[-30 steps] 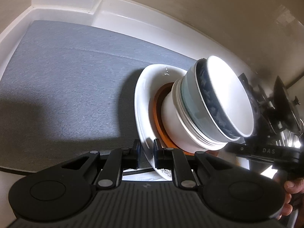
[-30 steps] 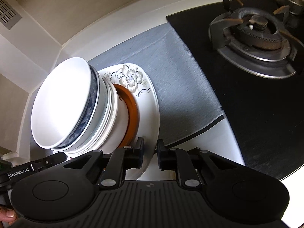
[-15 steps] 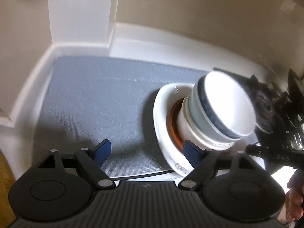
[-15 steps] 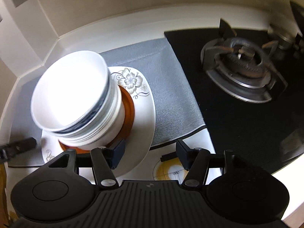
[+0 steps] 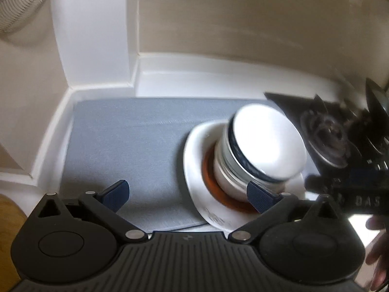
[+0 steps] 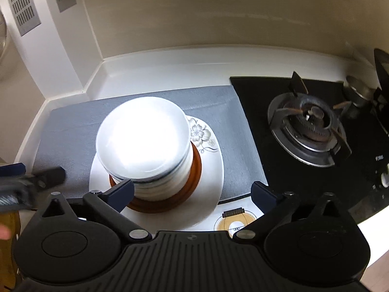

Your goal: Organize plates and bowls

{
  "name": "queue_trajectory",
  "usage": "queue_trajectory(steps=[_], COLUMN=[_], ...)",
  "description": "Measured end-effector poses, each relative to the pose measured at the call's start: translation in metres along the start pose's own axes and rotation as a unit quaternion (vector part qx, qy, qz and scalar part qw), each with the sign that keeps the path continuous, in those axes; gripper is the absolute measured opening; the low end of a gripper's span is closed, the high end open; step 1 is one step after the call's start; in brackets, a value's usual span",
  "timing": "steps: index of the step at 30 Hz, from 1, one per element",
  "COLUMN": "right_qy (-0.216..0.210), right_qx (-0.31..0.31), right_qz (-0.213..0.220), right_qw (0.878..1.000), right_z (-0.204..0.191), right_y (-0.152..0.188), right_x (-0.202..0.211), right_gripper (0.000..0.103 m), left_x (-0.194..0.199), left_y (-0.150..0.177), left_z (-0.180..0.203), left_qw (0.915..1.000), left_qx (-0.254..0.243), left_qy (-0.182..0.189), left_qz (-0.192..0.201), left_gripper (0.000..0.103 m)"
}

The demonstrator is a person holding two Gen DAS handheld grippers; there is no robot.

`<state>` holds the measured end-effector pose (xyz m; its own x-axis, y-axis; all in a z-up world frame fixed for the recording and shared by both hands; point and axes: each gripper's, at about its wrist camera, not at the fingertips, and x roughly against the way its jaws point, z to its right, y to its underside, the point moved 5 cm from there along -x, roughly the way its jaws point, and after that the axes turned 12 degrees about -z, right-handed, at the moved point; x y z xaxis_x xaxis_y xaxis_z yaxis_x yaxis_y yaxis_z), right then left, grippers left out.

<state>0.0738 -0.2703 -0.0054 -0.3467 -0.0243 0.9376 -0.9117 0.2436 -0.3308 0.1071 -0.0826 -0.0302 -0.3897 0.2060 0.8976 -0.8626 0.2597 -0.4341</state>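
**Bowl stack on the plates, both grippers clear**

The stack of bowls (image 6: 145,146) sits on a brown plate (image 6: 194,170) atop a flowered white plate (image 6: 209,150) — all on the grey mat (image 6: 231,121), beside the gas burner (image 6: 308,131). Left gripper (image 5: 187,194) and right gripper (image 6: 192,192) — jaws just spread wide, gripping nothing.

The stack of bowls (image 6: 143,146) sits on a small plate (image 6: 194,170), which sits on a big plate (image 6: 211,170) that lies on the mat (image 6: 73,126), with the stove (image 6: 308,131) to the right and the wall (image 6: 194,12) behind.
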Motion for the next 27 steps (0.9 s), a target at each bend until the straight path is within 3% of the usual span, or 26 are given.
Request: queue_trajectory(steps=[6,27], right_qy=[0.030,0.037], right_qx=[-0.004,-0.009], right_qz=[-0.017,-0.025], right_qw=[0.999,0.999], right_z=[-0.0023,-0.0028], right_y=[0.0049,0.0071], right_x=[-0.0019,-0.0027], right_gripper=[0.103,0.103], left_x=[-0.0064,-0.0078], left_y=[0.0076,0.0093], left_z=[0.0074,0.0040], left_qw=[0.9999,1.0000], left_qx=[-0.012,-0.001], left_qy=[-0.005,-0.003], left_qz=[-0.006,-0.008], left_gripper=[0.103,0.103])
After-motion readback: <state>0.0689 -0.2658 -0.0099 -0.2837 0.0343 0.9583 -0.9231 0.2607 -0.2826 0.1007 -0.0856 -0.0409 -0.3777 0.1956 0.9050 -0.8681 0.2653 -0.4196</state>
